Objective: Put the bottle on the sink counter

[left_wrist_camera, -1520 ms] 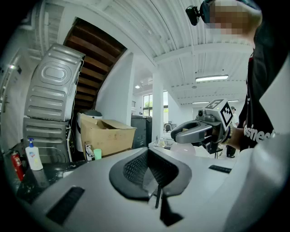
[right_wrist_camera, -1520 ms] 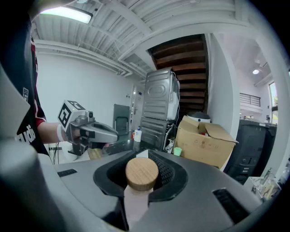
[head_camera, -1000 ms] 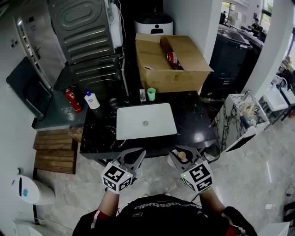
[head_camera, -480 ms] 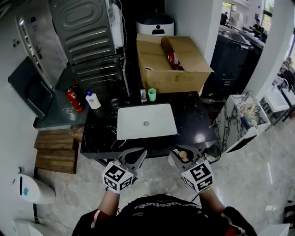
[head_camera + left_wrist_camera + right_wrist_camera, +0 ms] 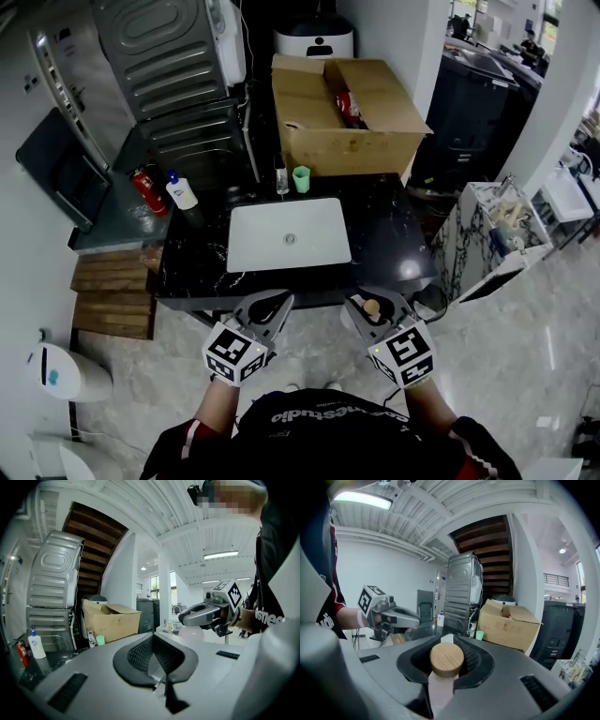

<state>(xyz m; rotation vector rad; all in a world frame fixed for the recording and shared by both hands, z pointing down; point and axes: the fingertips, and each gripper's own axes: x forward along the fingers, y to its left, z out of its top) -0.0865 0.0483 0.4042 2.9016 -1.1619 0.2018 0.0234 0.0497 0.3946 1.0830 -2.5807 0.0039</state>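
My right gripper (image 5: 377, 303) is shut on a pale pink bottle with a round wooden cap (image 5: 371, 308), held just in front of the near edge of the black sink counter (image 5: 389, 239). The right gripper view has the cap (image 5: 446, 658) wedged between the dark pads, with the bottle body below it. At about the same height to the left, my left gripper (image 5: 272, 307) holds nothing, and its pads (image 5: 140, 652) meet along a centre line. A white basin (image 5: 246, 221) is set in the counter.
At the back of the counter stand a green cup (image 5: 301, 179) and a small clear bottle (image 5: 280, 180), before an open cardboard box (image 5: 309, 141). A soap dispenser (image 5: 181, 192) and a red extinguisher (image 5: 145, 187) stand left. Stacked washing machines (image 5: 173, 56) rise behind.
The counter and box have shifted slightly up and left in the head view. Both grippers keep the same pose, the right one still closed on the bottle.
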